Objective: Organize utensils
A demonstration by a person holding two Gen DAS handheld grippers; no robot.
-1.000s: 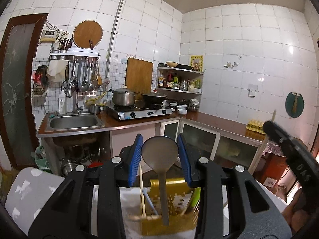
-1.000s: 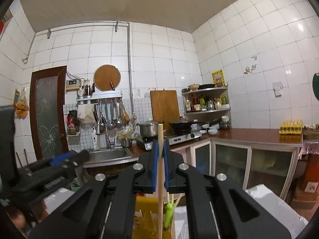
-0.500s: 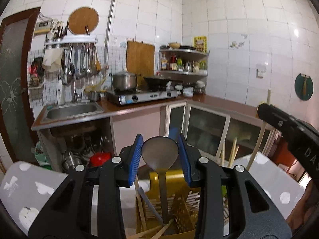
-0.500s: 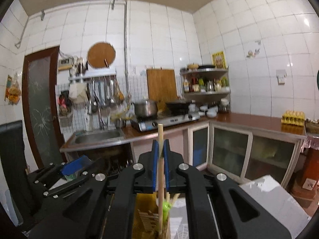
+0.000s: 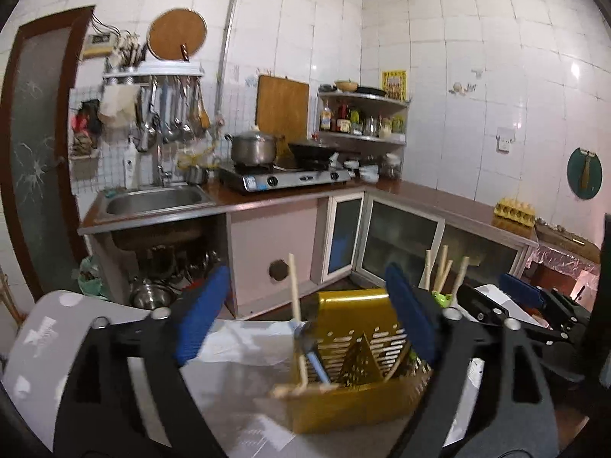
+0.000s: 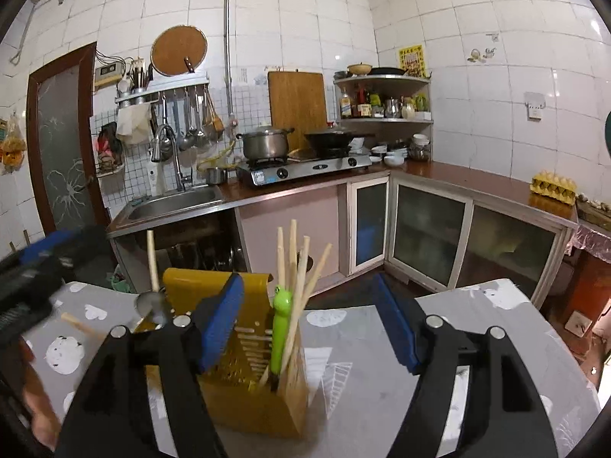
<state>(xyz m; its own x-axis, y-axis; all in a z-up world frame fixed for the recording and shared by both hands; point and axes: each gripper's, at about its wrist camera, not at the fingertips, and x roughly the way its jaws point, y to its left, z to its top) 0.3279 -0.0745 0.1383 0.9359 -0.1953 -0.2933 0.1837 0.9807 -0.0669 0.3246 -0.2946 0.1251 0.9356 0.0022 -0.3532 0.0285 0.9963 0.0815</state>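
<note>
A yellow slotted utensil holder (image 5: 355, 404) (image 6: 244, 400) stands on the grey patterned table (image 6: 477, 328). Its right compartment holds several wooden chopsticks (image 6: 296, 267) (image 5: 443, 267) and a green frog-topped utensil (image 6: 280, 328). In the left part are a metal spoon (image 6: 151, 305) and one upright chopstick (image 5: 294, 297). My left gripper (image 5: 305, 316) hangs just before the holder, its jaws opening, with nothing pressed between the pads. My right gripper (image 6: 308, 320) is also opening; the chopsticks stand free between its pads. Each wrist view catches the other gripper at its edge.
Crumpled white paper (image 5: 244, 343) lies on the table left of the holder. Beyond the table runs an L-shaped counter with a sink (image 5: 152, 200), a gas stove (image 5: 282, 179) with a pot and wok, glass-door cabinets (image 6: 431, 229) and an egg tray (image 6: 553, 187).
Both grippers sank toward the holder and opened. The spoon left the left gripper and sits in the holder. The chopstick left the right gripper and stands among the others.
</note>
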